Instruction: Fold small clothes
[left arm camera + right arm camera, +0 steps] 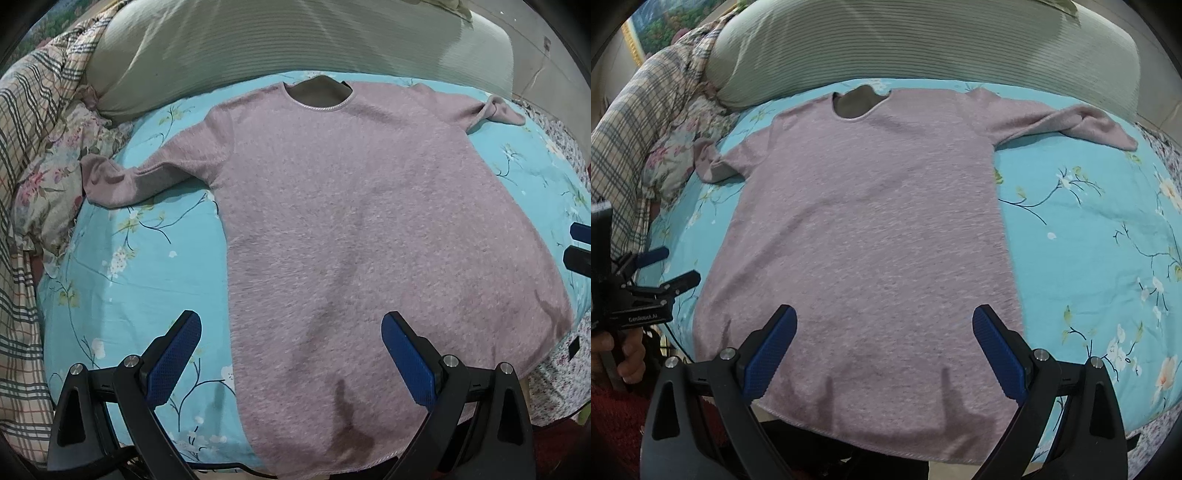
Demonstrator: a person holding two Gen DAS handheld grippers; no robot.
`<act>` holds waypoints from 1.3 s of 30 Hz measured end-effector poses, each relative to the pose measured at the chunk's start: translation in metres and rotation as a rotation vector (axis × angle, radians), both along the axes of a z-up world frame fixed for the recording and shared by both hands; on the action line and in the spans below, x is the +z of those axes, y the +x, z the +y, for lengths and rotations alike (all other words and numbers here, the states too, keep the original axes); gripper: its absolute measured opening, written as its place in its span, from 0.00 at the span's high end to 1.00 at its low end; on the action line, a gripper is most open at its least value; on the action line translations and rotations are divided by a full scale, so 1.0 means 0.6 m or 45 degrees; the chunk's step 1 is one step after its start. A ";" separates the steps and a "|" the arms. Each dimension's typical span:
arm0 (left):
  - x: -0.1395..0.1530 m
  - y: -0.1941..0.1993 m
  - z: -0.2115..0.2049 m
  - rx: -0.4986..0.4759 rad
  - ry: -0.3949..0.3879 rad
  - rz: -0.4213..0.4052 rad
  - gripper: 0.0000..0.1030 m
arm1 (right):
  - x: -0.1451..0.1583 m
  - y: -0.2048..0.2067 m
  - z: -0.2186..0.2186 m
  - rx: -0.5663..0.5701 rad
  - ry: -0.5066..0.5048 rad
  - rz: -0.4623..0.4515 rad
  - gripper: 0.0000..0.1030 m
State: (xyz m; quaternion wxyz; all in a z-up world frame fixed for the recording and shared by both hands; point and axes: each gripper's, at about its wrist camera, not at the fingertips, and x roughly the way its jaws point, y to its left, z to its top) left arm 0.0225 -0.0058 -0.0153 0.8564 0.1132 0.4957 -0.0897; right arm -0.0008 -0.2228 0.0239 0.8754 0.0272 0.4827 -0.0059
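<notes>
A fuzzy pink long-sleeved sweater [332, 206] lies flat, front up, on a turquoise floral sheet [147, 266], neck hole away from me, both sleeves spread out sideways. It also shows in the right wrist view [871, 229]. My left gripper [291, 332] is open and empty, hovering over the sweater's lower left hem. My right gripper [884, 328] is open and empty, above the lower hem. The left gripper shows at the left edge of the right wrist view [668, 266], and the right gripper's fingertips [580, 232] show at the right edge of the left wrist view.
A large pale green ribbed pillow [280, 40] lies behind the sweater. A plaid blanket [33, 110] and a floral pillow [51, 184] are bunched at the left. The bed's near edge [1152, 432] runs under the hem.
</notes>
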 end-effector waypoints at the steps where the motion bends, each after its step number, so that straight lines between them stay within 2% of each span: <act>1: -0.003 0.005 0.000 0.003 0.014 -0.007 0.04 | 0.001 0.003 -0.007 -0.011 -0.022 -0.008 0.07; 5: -0.013 0.022 -0.003 0.008 0.015 0.009 0.04 | 0.010 0.016 -0.039 -0.062 -0.043 0.004 0.07; 11: -0.022 0.056 -0.017 -0.002 -0.031 0.052 0.04 | 0.030 0.054 -0.125 -0.193 0.018 -0.020 0.07; 16: -0.030 0.091 -0.039 -0.011 -0.046 0.079 0.04 | 0.021 0.101 -0.202 -0.327 0.147 -0.005 0.07; 23: -0.034 0.148 -0.068 0.007 -0.046 0.071 0.04 | 0.015 0.177 -0.316 -0.457 0.149 -0.029 0.07; 26: -0.031 0.171 -0.079 0.015 -0.018 0.047 0.04 | 0.021 0.221 -0.386 -0.534 0.165 -0.058 0.07; 30: -0.029 0.202 -0.091 0.025 -0.016 0.047 0.04 | 0.030 0.281 -0.498 -0.687 0.285 -0.123 0.07; 32: -0.035 0.217 -0.097 0.033 -0.015 0.067 0.04 | 0.034 0.313 -0.565 -0.810 0.343 -0.152 0.07; 36: -0.054 0.242 -0.114 0.044 -0.011 0.116 0.04 | 0.046 0.381 -0.663 -0.968 0.338 -0.200 0.11; 39: -0.072 0.254 -0.132 0.042 0.008 0.156 0.04 | 0.046 0.436 -0.711 -1.005 0.298 -0.185 0.13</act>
